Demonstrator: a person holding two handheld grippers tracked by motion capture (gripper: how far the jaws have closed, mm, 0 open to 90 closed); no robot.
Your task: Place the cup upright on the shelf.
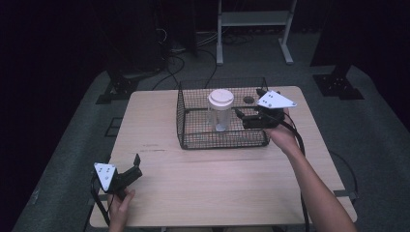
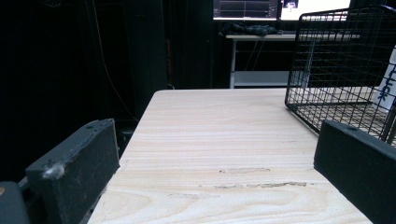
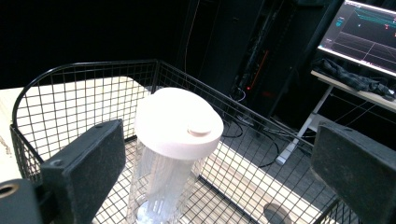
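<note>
Room dim, surroundings near black. Overhead light falls on the table [image 1: 212,179], which reads evenly lit with soft shadows. White lid [image 3: 180,122] slightly overexposed. Lit monitor [image 3: 364,32] glows at rear. Near jaws soft-focused; images grainy.

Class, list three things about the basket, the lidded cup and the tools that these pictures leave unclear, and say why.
1. Contents of the clear cup: gripper view cuts off its base; high view too small.
2. Dark round thing on the basket floor: cut off by the bottom edge.
3. Writing on the white object behind the mesh: cut off at the right edge, left tool's view.
</note>
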